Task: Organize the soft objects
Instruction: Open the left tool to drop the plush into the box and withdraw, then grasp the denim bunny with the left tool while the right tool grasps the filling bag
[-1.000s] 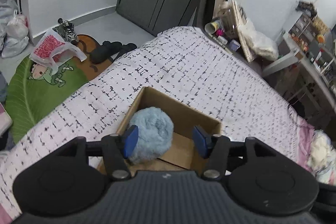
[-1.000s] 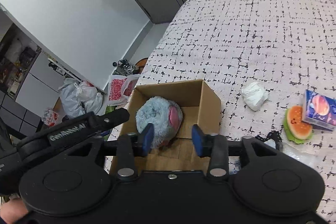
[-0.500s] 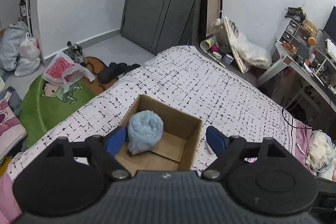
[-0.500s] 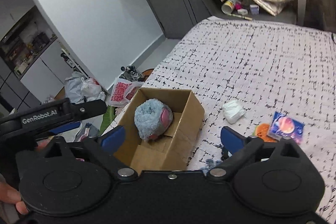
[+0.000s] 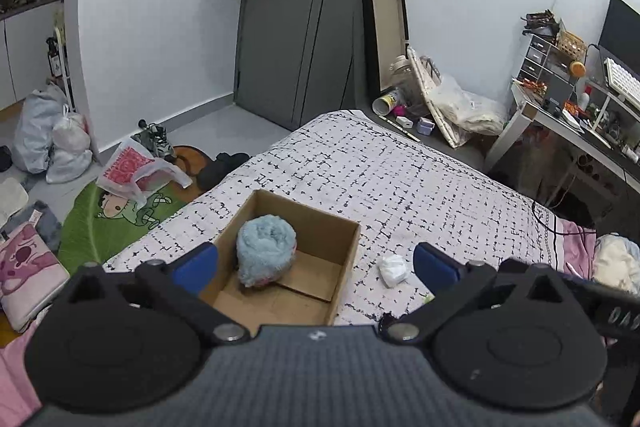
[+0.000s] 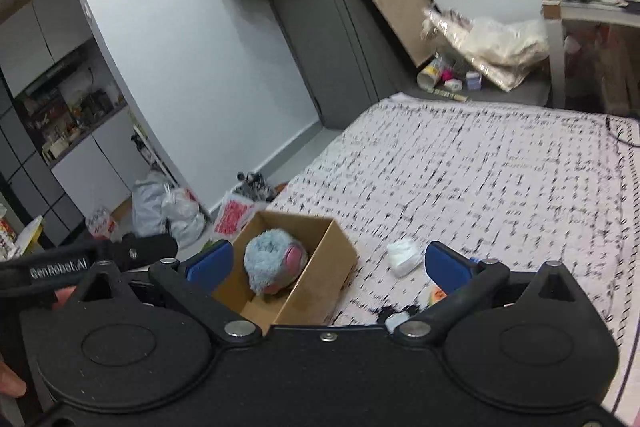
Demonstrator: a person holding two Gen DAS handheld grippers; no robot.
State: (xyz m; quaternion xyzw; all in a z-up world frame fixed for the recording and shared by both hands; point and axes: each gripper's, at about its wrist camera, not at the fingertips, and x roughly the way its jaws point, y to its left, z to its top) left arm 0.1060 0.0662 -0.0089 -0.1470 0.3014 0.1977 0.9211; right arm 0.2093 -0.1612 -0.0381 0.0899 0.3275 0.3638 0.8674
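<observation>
Pulling back and up from the cardboard box (image 5: 344, 259), both at once; left gripper (image 5: 316, 265) and right gripper (image 6: 326, 265) now hanging above the bed (image 5: 420, 187) with jaws just spread to their widest and nothing between the blue pads (image 5: 196, 265); a second ago half closed and close over the fluffy blue plush (image 5: 266, 253), now well clear of it; plush left sitting inside the box against its left wall, pink patch (image 6: 295, 254) showing in the right wrist view; box itself unmoved near the left edge of the bed; seen from farther off, so more of the room in view than before; judged as one soft item delivered and let go, and the placing step finished; still out on the cover: a crumpled white wad (image 5: 393, 269) just to the right of the box, apart from it, most likely the next thing to collect; a scrap of orange (image 6: 438, 294) peeping beside the right finger in the right wrist view, too hidden to name; with both sets of jaws wide and empty, either one ready for a fresh pick; wad small and limp, so probably a low, centred pinch needed to avoid merely nudging it across the cover
</observation>
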